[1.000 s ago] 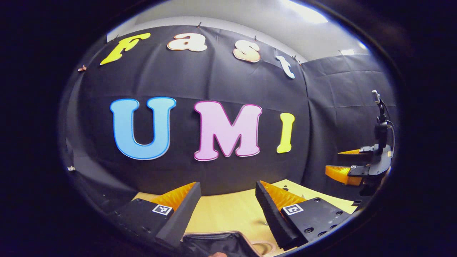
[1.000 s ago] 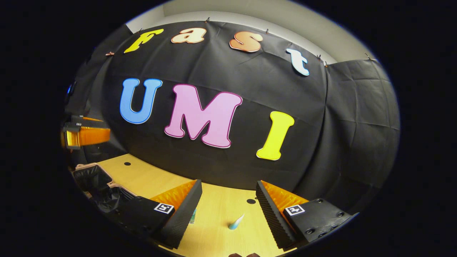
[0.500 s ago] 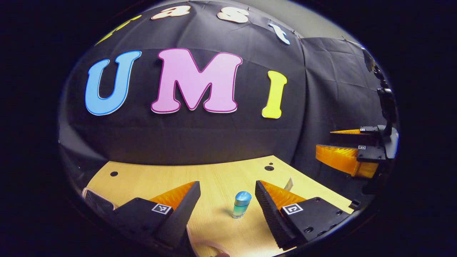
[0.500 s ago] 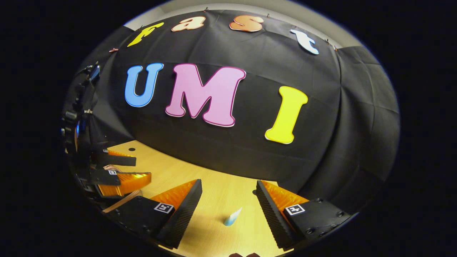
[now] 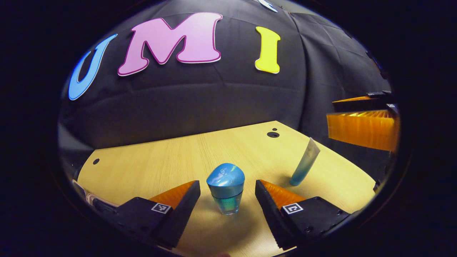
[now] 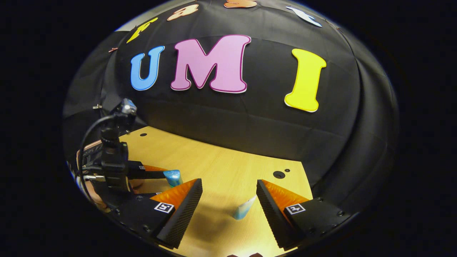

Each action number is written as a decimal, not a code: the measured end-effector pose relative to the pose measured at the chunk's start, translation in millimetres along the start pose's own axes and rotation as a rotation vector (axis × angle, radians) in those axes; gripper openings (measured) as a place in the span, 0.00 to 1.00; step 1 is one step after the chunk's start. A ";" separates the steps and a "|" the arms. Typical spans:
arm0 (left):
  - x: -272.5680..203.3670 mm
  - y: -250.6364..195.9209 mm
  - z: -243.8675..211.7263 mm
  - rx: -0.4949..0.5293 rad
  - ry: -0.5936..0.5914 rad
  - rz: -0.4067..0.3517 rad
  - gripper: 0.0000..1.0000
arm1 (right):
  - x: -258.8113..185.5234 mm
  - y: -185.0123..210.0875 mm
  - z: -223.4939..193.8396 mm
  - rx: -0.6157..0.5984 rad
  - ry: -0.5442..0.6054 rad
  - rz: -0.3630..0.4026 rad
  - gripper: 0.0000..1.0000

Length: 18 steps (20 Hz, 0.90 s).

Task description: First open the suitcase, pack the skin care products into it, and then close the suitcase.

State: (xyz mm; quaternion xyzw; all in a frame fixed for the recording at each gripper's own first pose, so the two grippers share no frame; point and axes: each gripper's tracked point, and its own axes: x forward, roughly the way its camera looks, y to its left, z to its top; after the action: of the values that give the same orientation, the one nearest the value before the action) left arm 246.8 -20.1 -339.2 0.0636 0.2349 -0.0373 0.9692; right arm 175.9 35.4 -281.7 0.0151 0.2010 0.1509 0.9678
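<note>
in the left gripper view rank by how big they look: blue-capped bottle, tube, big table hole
1. blue-capped bottle, though it sits nearest the camera, so that may flatter it
2. tube, slimmer and farther off
3. table hole, smallest by far

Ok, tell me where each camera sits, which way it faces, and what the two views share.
Left gripper view: rides on the left gripper, looking forward and down at the wooden table; own open fingers flank the blue-capped bottle.
Right gripper view: rides on the right gripper, facing the table's far corner; own open fingers frame the standing tube.
Shared: table, bottle, tube, and each shows the other gripper at its edge.
</note>
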 end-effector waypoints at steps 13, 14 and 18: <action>40.8 -18.0 -40.0 0.024 0.173 -0.072 0.47 | 53.1 -25.1 -91.2 0.068 0.184 -0.049 0.97; 40.2 -18.0 -39.5 0.029 0.176 -0.074 0.46 | 61.1 -29.0 -104.3 0.076 0.214 -0.053 0.97; 38.0 -17.8 -40.8 0.044 0.190 -0.077 0.46 | 88.5 -34.1 -149.0 0.127 0.335 -0.083 0.94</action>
State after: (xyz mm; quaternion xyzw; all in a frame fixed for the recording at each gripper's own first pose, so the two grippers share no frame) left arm 260.3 -33.6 -394.5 0.0788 0.3272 -0.0734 0.9388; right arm 204.3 24.6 -455.7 0.0424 0.3691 0.0982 0.9232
